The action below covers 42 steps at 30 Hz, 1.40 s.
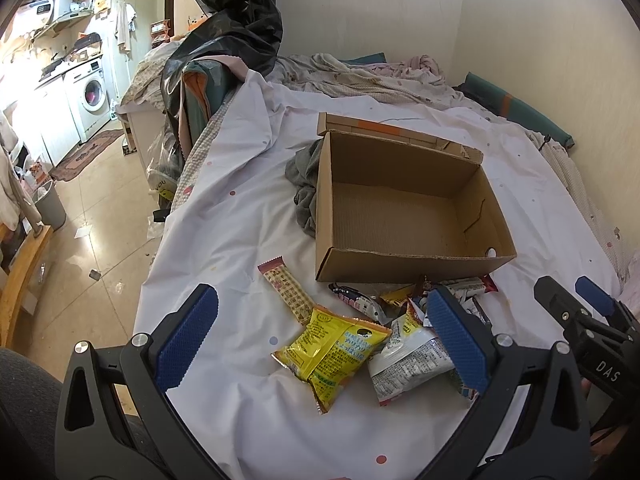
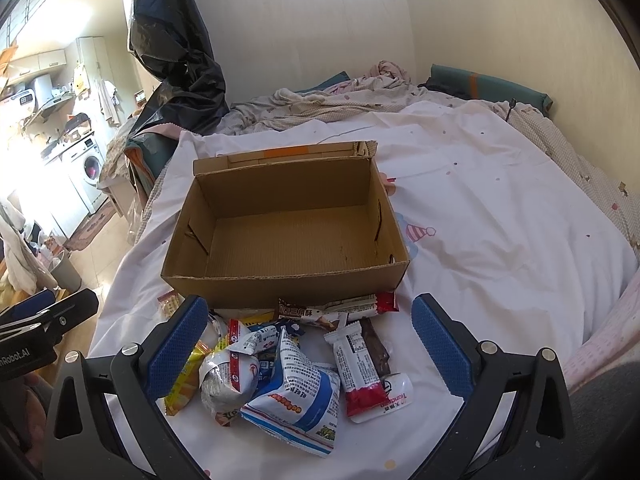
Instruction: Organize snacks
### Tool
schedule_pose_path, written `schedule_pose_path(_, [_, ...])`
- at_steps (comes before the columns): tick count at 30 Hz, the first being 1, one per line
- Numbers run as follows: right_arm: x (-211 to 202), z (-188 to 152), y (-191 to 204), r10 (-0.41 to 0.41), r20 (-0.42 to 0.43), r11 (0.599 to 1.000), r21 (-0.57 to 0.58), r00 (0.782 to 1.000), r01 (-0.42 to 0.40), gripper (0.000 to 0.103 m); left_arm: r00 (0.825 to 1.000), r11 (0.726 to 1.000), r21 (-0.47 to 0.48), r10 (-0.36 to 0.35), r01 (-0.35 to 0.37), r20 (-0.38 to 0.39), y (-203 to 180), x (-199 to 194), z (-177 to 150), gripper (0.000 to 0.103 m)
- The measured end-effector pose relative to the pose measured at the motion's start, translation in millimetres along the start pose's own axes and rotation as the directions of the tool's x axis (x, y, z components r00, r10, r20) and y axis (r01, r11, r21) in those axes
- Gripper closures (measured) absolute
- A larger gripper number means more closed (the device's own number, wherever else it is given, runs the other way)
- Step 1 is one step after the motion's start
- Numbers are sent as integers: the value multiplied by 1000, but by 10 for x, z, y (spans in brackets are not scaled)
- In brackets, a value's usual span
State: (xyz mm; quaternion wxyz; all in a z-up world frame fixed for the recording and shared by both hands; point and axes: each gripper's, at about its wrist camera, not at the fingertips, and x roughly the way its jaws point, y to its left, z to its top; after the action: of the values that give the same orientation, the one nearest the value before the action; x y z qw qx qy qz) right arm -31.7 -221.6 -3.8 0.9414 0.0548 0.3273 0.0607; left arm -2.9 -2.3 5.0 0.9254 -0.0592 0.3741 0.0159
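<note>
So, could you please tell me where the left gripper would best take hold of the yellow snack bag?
Probably across its puffed middle, coming straight down from above. The yellow snack bag lies flat on the white sheet between the open left gripper jaws, its long axis slanted; its left side is clear, while its right edge touches the silver packet, so turn the jaws across the narrow width.

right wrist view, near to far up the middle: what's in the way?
Blue-and-white snack bag → brown bar wrapper with the red end → empty cardboard box → rumpled bedding → wall.
</note>
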Motion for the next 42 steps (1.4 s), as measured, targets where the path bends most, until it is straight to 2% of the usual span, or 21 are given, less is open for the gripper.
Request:
schedule_pose_path(17, [10,-2,-32,-1,-4,1000,17,1000,1,0,1000,1000,-8,-4,3,-16,26,36,-30,0])
schedule_pose_path(20, [37,18,-170,33,-32,995,96,999,-30,0,999,998,-70,-5,2,-49,191,90,19,0])
schedule_pose_path(23, [103,4,-319,52,-77,984,176,996,-37,0,992,990,-124,48,-62,-114,396,202,43,0])
schedule_pose_path(28, [156,-2,-445,57,-111,971,237,992,-30,0,963,981,-162,61,-107,-263,574,455,-84,0])
schedule_pose_path(30, [165,-15,-462,61,-120,969,245,991,-30,0,940,990,-100,62,-101,-336,473,599,-171,0])
schedule_pose_path(33, [186,-12,-476,66,-130,971,237,989,-34,0,891,999,11,45,-45,-451,228,866,-311,0])
schedule_pose_path(36, [194,-22,-513,68,-141,973,230,988,-34,0,866,989,146,77,-5,-494,-12,1054,-406,0])
schedule_pose_path(39, [211,-48,-606,83,-160,964,264,984,-39,0,834,979,199,77,40,-547,-126,1232,-412,3])
schedule_pose_path(41, [217,-53,-672,103,-167,953,299,981,-49,0,818,970,238,98,48,-566,-148,1339,-426,11])
schedule_pose_path(42, [224,-57,-700,112,-172,948,313,979,-53,0,810,965,255,103,59,-577,-154,1384,-432,11])
